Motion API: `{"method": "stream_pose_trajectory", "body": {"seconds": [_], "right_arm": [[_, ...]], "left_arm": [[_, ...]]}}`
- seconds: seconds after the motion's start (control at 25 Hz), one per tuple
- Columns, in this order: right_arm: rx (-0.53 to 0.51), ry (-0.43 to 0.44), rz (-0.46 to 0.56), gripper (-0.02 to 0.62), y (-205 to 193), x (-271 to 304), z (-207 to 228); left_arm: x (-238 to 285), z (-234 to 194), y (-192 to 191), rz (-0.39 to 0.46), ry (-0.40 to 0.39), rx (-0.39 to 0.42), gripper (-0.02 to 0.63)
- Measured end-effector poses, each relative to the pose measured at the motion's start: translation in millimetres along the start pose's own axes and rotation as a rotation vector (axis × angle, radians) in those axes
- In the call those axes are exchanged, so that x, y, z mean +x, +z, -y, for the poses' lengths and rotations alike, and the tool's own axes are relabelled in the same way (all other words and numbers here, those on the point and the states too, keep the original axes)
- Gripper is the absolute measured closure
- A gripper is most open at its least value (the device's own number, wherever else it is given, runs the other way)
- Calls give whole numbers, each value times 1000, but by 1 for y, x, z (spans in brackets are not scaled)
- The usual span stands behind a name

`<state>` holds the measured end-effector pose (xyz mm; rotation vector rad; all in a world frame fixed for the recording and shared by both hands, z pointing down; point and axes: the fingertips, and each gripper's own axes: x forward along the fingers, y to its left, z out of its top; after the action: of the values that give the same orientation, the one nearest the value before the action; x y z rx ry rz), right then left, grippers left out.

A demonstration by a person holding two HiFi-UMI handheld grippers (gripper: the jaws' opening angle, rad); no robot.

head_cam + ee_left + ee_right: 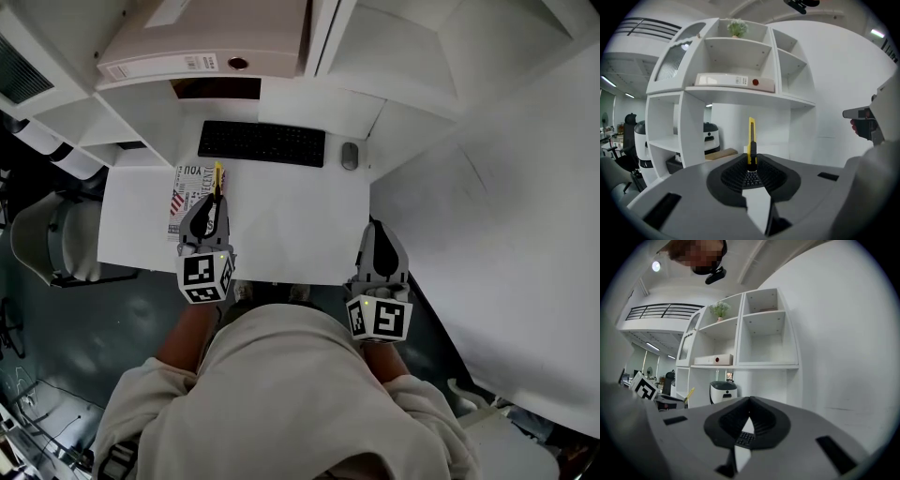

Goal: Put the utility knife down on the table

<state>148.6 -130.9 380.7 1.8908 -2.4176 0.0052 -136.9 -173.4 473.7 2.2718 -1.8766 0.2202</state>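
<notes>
Utility knife (217,181): yellow, clamped upright in left gripper (214,208), over printed sheet (186,192) near table (300,230) left edge. Right gripper (380,246): closed, empty, right front corner. Risk: releasing while aloft, so knife bounces or slides off left edge.

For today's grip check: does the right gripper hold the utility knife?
No, the utility knife is clamped in the left gripper.
</notes>
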Motion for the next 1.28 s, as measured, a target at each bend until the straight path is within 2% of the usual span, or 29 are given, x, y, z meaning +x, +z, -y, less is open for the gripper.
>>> {"method": "stream_pose_trajectory", "body": {"seconds": [0.28,0.8,1.28], "right_arm": [[3,-34,-34,592,-11,1,24],[-12,-93,-103,592,-31,-5,51],[-13,-139,-144,592,-45,-8,72]], "left_arm": [[34,9,-48,-126,-21,-10,543],[83,15,-163,-393,-30,-48,543],[103,14,-230,-550,-9,-76,543]]}}
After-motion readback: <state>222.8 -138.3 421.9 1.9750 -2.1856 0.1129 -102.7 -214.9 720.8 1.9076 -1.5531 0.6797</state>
